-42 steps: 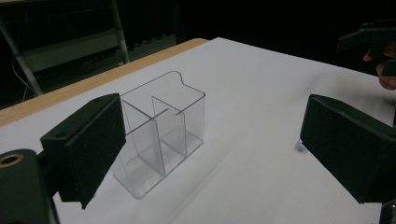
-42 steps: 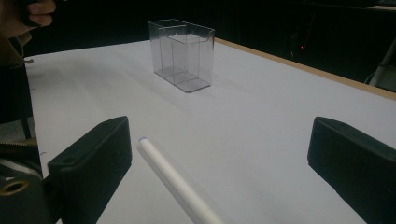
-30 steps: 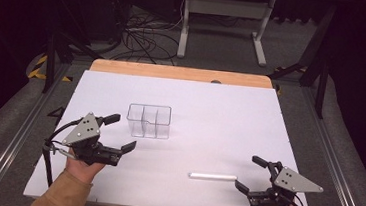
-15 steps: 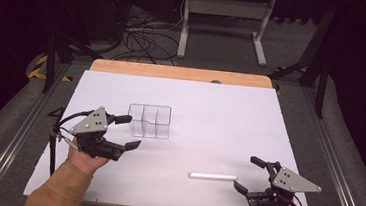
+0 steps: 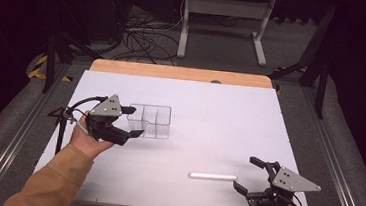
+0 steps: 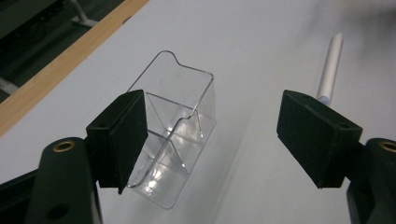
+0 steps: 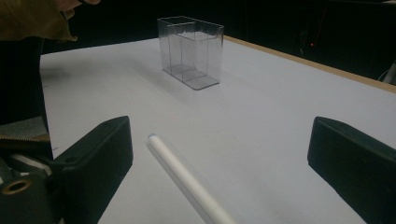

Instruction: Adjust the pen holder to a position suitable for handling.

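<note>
A clear plastic box (image 5: 150, 120) with inner dividers stands left of the middle of the white table. My left gripper (image 5: 133, 121) is at its left end, open, one jaw on each side of that end. The jaws have just been closing a little. In the left gripper view the box (image 6: 175, 140) sits close against the left pad (image 6: 126, 135), while the right pad (image 6: 313, 135) stands well off it. A white tube (image 5: 213, 176) lies near the front edge. My right gripper (image 5: 245, 173) rests open just right of it, and the tube (image 7: 184, 179) lies ahead between its jaws.
The white sheet (image 5: 220, 116) covers a board with a wooden far edge (image 5: 178, 73). Beyond the table are floor cables (image 5: 141, 39) and a metal stand's legs (image 5: 223, 26). Metal rails (image 5: 22, 134) run along both sides.
My left gripper has moved forward and to the right, from beside the box up to its left end, with its jaws narrower. The right gripper and the tube have stayed put.
</note>
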`<action>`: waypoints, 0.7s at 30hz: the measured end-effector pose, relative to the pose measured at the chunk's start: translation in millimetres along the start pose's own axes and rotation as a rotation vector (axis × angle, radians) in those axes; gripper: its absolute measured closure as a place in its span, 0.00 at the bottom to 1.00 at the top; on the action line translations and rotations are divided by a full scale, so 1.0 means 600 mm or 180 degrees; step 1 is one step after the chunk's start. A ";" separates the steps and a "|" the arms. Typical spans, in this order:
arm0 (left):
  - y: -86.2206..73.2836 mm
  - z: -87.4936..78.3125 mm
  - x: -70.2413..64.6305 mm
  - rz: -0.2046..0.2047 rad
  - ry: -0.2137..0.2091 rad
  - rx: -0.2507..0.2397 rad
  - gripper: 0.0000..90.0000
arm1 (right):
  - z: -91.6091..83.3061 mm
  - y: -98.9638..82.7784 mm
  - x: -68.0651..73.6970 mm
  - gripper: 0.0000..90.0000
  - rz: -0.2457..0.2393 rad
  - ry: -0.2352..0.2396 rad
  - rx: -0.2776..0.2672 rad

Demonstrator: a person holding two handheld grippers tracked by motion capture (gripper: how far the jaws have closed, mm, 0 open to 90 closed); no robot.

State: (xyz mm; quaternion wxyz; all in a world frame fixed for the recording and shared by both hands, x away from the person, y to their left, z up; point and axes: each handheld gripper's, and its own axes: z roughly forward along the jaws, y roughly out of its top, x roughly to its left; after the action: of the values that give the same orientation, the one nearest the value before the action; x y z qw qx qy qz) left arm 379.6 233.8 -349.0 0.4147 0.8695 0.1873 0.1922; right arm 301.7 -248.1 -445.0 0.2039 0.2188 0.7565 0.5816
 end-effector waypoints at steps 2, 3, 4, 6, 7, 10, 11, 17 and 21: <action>0.005 0.005 0.004 0.0055 -0.0002 0.0045 0.28 | 0.000 0.000 0.000 0.08 0.0003 0.0005 0.0003; 0.006 0.008 0.006 0.0060 -0.0004 0.0056 0.28 | 0.001 0.000 0.000 0.08 0.0004 0.0016 0.0000; 0.007 0.010 0.009 0.0053 -0.0005 0.0070 0.28 | 0.001 0.000 0.000 0.08 0.0004 0.0016 0.0000; 0.007 0.016 0.017 -0.0012 -0.0028 0.0106 0.28 | 0.001 0.000 0.000 0.08 -0.0003 0.0025 0.0004; 0.007 0.019 0.022 -0.0035 -0.0055 0.0133 0.29 | 0.001 0.000 0.000 0.08 -0.0002 0.0027 0.0003; 0.007 0.028 0.032 -0.0046 -0.0093 0.0212 0.32 | 0.001 0.000 0.000 0.08 0.0004 0.0033 0.0000; 0.007 0.030 0.034 -0.0034 -0.0095 0.0240 0.32 | 0.001 -0.001 0.000 0.08 0.0004 0.0036 -0.0001; 0.013 0.038 0.042 0.0073 -0.0109 0.0327 0.33 | 0.001 -0.001 -0.001 0.08 0.0004 0.0047 0.0000; 0.012 0.047 0.047 0.0154 -0.0054 0.0471 0.36 | 0.001 -0.001 -0.001 0.08 0.0000 0.0049 -0.0003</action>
State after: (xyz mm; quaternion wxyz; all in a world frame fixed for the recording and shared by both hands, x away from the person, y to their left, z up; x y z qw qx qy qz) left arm 418.7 225.0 -354.6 0.3461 0.9036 0.1764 0.1804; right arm 302.1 -248.1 -445.5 0.1982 0.2143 0.7578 0.5836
